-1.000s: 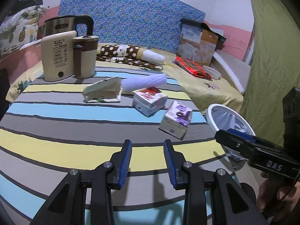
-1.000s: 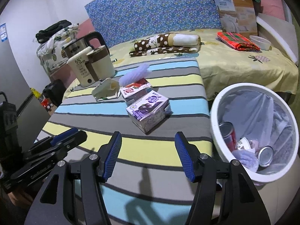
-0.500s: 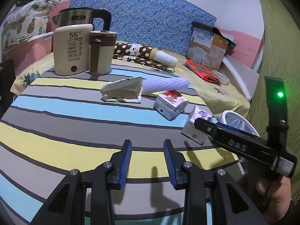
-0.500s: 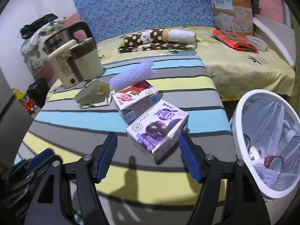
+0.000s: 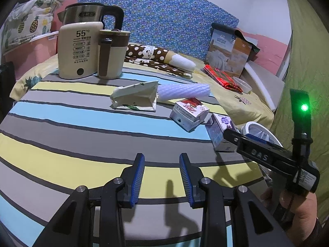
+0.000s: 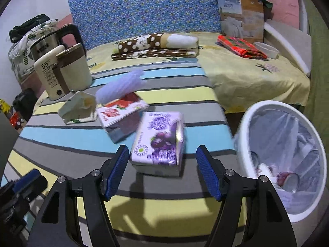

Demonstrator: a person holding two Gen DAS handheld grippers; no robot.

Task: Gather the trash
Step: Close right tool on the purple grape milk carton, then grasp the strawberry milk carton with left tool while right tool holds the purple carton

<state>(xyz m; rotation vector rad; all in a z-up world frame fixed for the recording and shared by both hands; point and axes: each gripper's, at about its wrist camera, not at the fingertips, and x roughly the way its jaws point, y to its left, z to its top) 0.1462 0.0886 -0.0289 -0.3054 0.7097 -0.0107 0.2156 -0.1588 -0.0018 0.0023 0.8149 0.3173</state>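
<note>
Right gripper (image 6: 161, 171): its blue-padded fingers (image 6: 117, 171) stand wide apart, having just been opening, over the striped tablecloth (image 6: 67, 138); nothing is clamped.
Purple grape drink carton (image 6: 159, 142): it lies on the cloth just beyond the right fingertips, its near end reaching in between the tips; clear gaps show on both sides and neither pad touches it.
Red-and-white drink carton (image 6: 120, 113): it rests just behind and to the left of the purple carton, tilted, very near it.
Flattened white paper carton (image 6: 77, 108): it lies further left on the cloth, beside the red-and-white one.
Pale lilac foam mesh sleeve (image 6: 121, 86): it lies behind the two cartons, blurred in the right wrist view.
White round waste bin (image 6: 246, 121): it stands off the table's right edge, lined with a clear bag, with cans and scraps in the bottom.
Left gripper (image 5: 161, 177): its blue pads (image 5: 137, 177) stand partly apart with only bare striped cloth between them, well short of all the trash.
Right gripper seen from the left wrist view (image 5: 232, 134): its black body reaches in from the right, the tips at the purple carton (image 5: 221, 129), held by a hand (image 5: 298, 216).
Cream electric kettle base and brown-banded cup (image 5: 94, 49): they stand at the far left of the table.
</note>
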